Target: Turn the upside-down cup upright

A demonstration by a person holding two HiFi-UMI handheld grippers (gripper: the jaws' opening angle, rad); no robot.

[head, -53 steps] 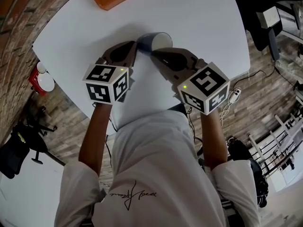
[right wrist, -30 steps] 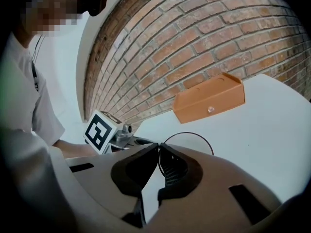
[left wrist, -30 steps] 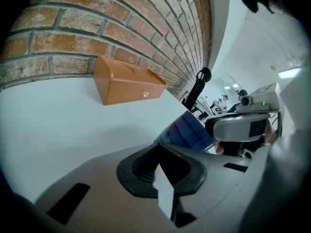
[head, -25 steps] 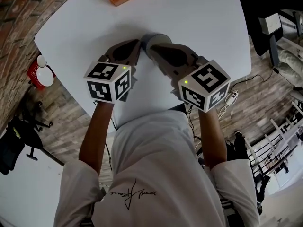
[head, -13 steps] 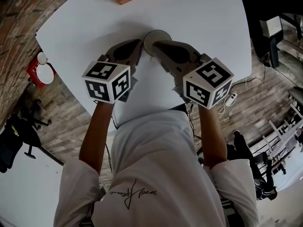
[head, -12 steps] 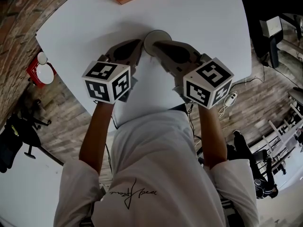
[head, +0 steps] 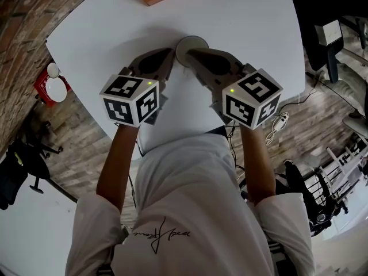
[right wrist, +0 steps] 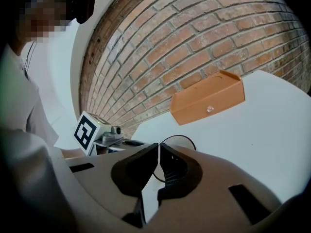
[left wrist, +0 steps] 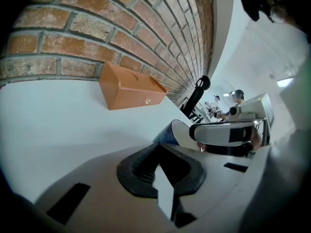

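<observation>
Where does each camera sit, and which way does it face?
Head view: on the person's head, facing steeply down at the table; shows both arms, left gripper, right gripper.
Left gripper view: on that gripper, along its shut jaws toward the cup; right gripper shows.
Right gripper view: on that gripper, along jaws pinching the cup; left gripper's cube shows.
Shared: all three show the cup, box and brick wall.

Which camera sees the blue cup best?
The left gripper view: the cup shows its blue wall and white inside. The head view shows only its round mouth from above, partly under the right gripper. The right gripper view shows just a thin rim arc at its fingers.
</observation>
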